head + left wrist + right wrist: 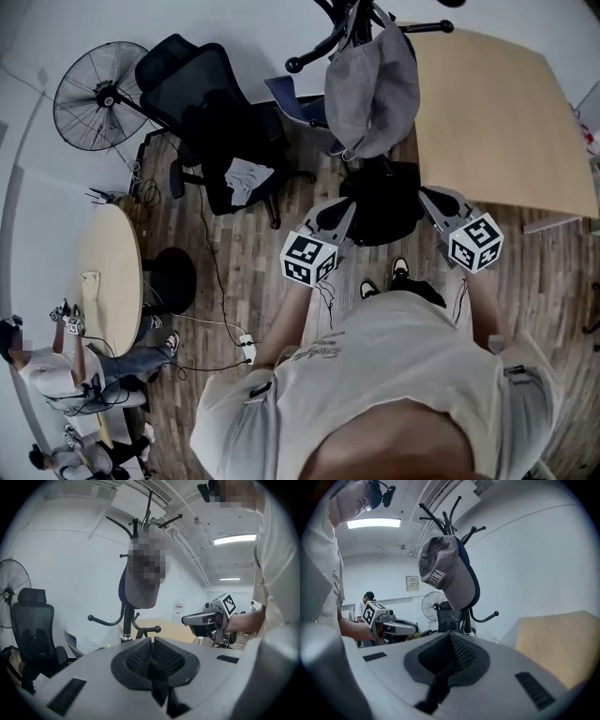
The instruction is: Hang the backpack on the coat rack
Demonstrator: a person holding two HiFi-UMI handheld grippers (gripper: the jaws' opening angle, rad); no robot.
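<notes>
The black backpack (380, 206) hangs between my two grippers, just in front of the coat rack (342, 33). At the bag's left side, my left gripper (335, 217) is shut on a black strap (159, 688) that comes out from between its mesh pads. My right gripper (433, 202) is at the bag's right side, also shut on a black strap (435, 688). The rack's black pole (125, 620) (465, 618) rises ahead of both jaws. A grey cap (375, 84) (445, 573) hangs on its top hooks. Each gripper view shows the other gripper (208, 618) (389, 626) level beside it.
A black office chair (211, 122) and a standing fan (94, 94) are left of the rack. A light wooden table (497, 112) is at the right, a round table (108, 281) at the left with people beside it. A cable and power strip (246, 345) lie on the floor.
</notes>
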